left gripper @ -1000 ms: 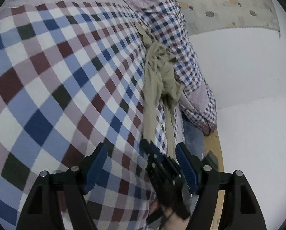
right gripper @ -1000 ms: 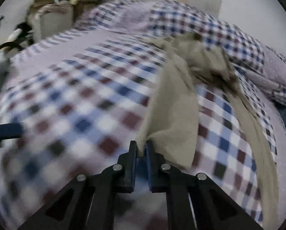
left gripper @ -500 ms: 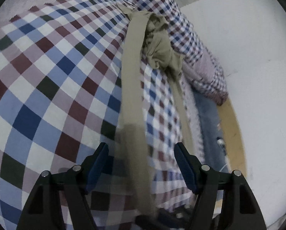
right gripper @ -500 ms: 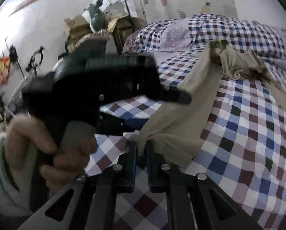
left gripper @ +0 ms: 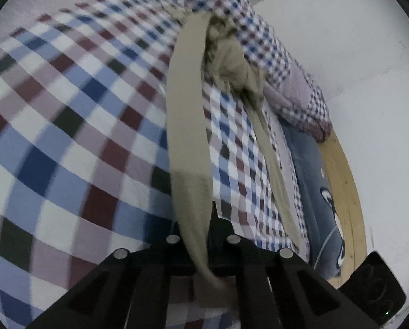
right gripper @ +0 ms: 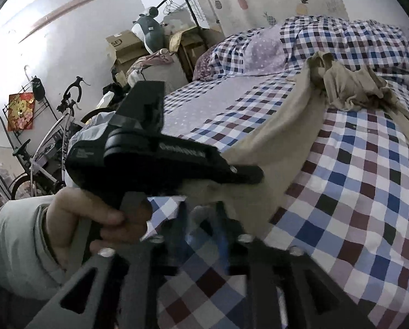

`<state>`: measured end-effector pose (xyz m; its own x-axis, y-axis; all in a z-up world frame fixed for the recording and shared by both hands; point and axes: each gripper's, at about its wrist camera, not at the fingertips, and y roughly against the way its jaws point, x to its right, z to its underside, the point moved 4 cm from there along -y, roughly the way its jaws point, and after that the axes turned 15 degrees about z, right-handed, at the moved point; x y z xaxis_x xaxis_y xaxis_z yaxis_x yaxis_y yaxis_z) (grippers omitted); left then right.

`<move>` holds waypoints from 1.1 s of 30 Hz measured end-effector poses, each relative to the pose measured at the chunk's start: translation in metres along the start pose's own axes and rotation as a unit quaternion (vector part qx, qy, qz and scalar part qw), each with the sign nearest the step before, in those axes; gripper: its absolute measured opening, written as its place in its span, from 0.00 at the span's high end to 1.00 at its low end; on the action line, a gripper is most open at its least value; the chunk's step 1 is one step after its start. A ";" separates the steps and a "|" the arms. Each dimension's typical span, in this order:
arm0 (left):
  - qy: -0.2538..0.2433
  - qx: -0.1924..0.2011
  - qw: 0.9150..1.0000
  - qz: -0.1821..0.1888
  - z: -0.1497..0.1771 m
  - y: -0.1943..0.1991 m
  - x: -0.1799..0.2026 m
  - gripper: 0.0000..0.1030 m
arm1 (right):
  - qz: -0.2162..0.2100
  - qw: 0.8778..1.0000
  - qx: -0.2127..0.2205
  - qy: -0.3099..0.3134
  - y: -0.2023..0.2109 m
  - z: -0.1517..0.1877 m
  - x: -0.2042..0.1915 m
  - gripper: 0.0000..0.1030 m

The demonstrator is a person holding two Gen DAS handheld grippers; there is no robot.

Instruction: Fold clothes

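Across the bed [left gripper: 67,126] a soft checked cover of blue, maroon, white and dark squares lies fairly smooth, rising toward a rumpled quilt [right gripper: 341,38] of finer check with pale dotted patches at the head. On it is the khaki garment [left gripper: 188,115], thin, limp cloth with a matt surface: one long flat band runs from a crumpled, knotted-looking bunch [left gripper: 229,63] near the quilt down toward the near edge, and a second, narrower strip [left gripper: 270,161] trails beside it toward the side of the bed. A blue patterned sheet and a curved strip of pale wood show along that side.

The left tool [left gripper: 204,235], black hard plastic with round metal screws, has its fingers drawn close together on the end of the wide band, the cloth passing between them and hanging loose below. In the right wrist view a hand [right gripper: 94,219] in a pale sleeve grips that tool's handle. The right tool [right gripper: 201,219] is blurred; its fingers stand narrowly apart just below the cloth's corner, and I cannot tell whether they pinch it.
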<state>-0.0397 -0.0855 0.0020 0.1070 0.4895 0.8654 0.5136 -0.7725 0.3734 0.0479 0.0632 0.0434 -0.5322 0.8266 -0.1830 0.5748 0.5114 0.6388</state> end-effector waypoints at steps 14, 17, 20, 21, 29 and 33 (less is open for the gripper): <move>-0.065 0.347 0.923 -0.152 -0.075 0.212 -0.019 0.98 | 0.052 0.998 -0.001 -0.035 -0.002 0.003 0.027 0.51; -0.055 0.405 0.886 -0.218 -0.079 0.248 -0.031 0.98 | 0.071 0.997 -0.002 -0.040 -0.004 0.003 0.032 0.51; -0.011 0.431 0.862 -0.266 -0.076 0.265 -0.051 0.98 | 0.088 0.995 -0.004 -0.038 -0.007 0.005 0.035 0.51; 0.003 0.432 0.858 -0.276 -0.074 0.267 -0.057 0.98 | 0.092 0.995 -0.003 -0.037 -0.007 0.006 0.035 0.51; -0.013 0.447 0.835 -0.320 -0.058 0.270 -0.041 0.49 | 0.127 0.992 -0.011 -0.022 -0.016 0.009 0.037 0.51; -0.062 0.486 0.804 -0.338 -0.050 0.276 -0.016 0.19 | 0.134 0.991 -0.012 -0.018 -0.017 0.010 0.038 0.50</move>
<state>0.0582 -0.3267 0.1078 -0.4232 0.7479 0.5114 0.9058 0.3380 0.2554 0.0241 0.0880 0.0175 -0.3393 0.9401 -0.0316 0.6769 0.2674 0.6858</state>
